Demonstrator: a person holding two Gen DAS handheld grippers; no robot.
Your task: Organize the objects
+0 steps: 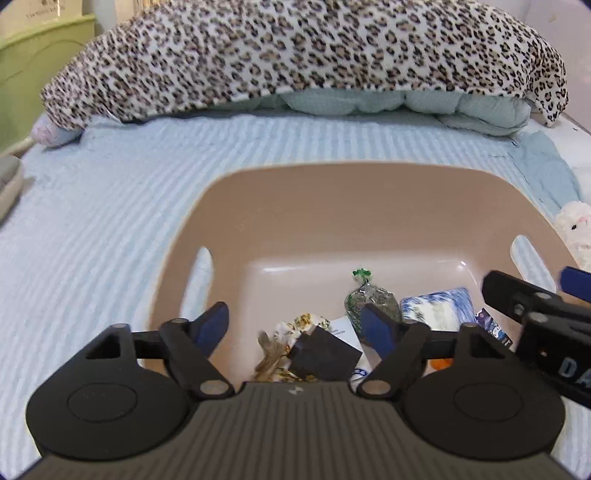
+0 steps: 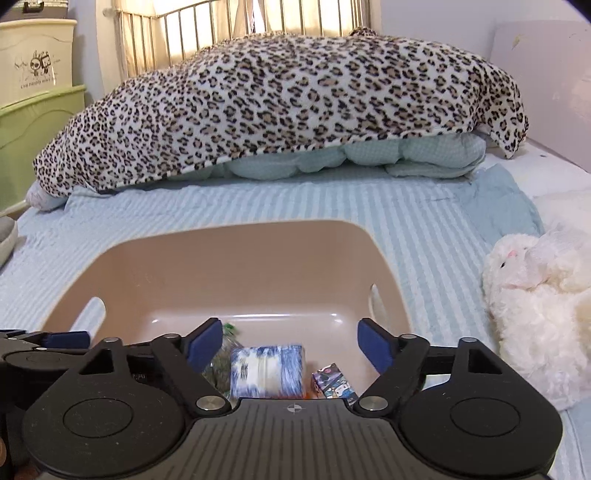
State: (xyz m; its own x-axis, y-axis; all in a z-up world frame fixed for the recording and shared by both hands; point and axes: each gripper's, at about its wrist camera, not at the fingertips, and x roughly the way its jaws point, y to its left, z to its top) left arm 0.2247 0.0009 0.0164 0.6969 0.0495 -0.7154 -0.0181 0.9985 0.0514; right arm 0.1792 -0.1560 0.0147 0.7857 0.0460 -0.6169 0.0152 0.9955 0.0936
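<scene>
Bedroom it is: from my right wrist view a metal headboard (image 2: 236, 33) stands at twelve o'clock with a green storage bin (image 2: 33, 136) at nine. Across the bed lies a leopard-print blanket (image 2: 280, 107) over a pale green quilt (image 2: 354, 158), and below them the blue striped bedspread (image 2: 436, 236) carries everything else. A white plush toy (image 2: 535, 295) sits at three o'clock, well apart from the tub.

My work sits in the tan plastic tub (image 1: 332, 206), which fills the lower middle of both views. Its near end holds the clutter: a blue-and-white packet (image 2: 267, 371), a greenish bag with a green tie (image 1: 364, 301), a floral wrapper (image 1: 295, 330) with a dark box (image 1: 323, 356) beside it, and a small printed box (image 2: 334, 380) at five o'clock.

Both tools hang over that near end with nothing between their pads. I read the left gripper (image 1: 295, 326) as spread wide above the dark box, and the right gripper (image 2: 288, 345) as spread wide above the blue-and-white packet.

I judge this a pick not yet started. I would work one tool at a time, since the two sit close together, and square the pads to the packet's flat sides before squeezing. Soft bedding may let the tub tip if I press down.
</scene>
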